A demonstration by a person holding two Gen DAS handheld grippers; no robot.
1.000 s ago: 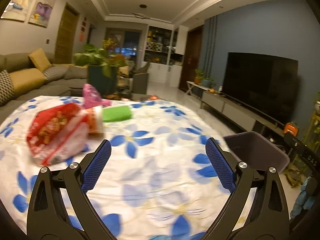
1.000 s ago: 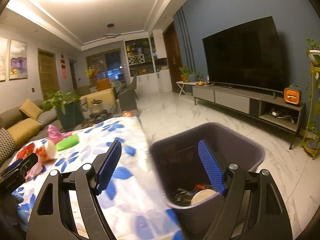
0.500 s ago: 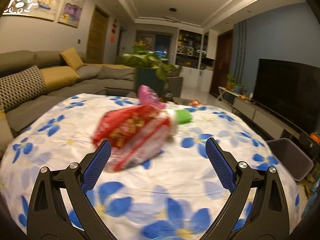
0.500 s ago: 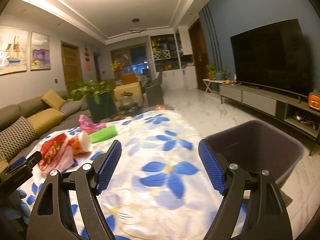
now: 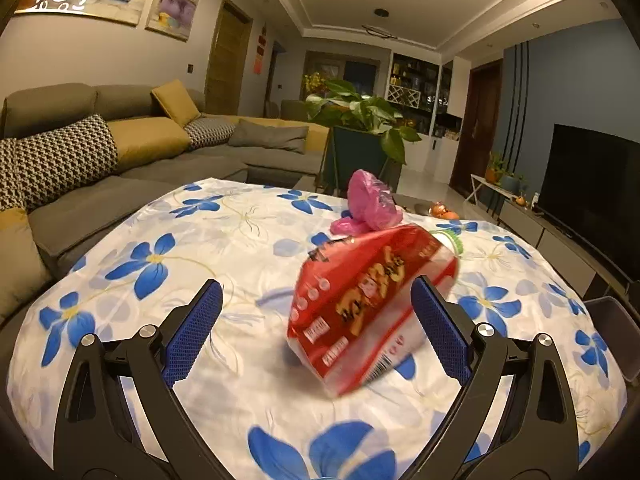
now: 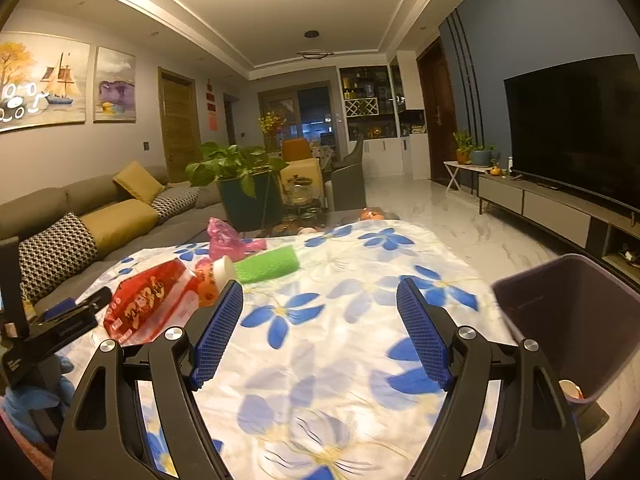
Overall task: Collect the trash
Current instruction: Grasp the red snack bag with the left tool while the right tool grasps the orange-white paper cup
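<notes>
Red snack bag (image 5: 372,300) on tablecloth (image 5: 224,248), between spread fingers of left tool (image 5: 316,328), untouched; right tool (image 6: 320,332) wide open, empty.

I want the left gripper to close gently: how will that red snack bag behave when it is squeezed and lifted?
The red snack bag looks like thin glossy film, so it will probably crumple and may slip between the pads. It looks puffed, so it is likely light for its size. The left gripper is open around it; a grip mid-bag seems safest.

On the flowered counter (image 6: 360,280) a red snack bag (image 6: 148,304), a green roll (image 6: 268,264) and a pink bag (image 6: 224,236) are seen; the right gripper (image 6: 320,328) is held with jaws spread wide, beside a dark bin (image 6: 568,320).
</notes>
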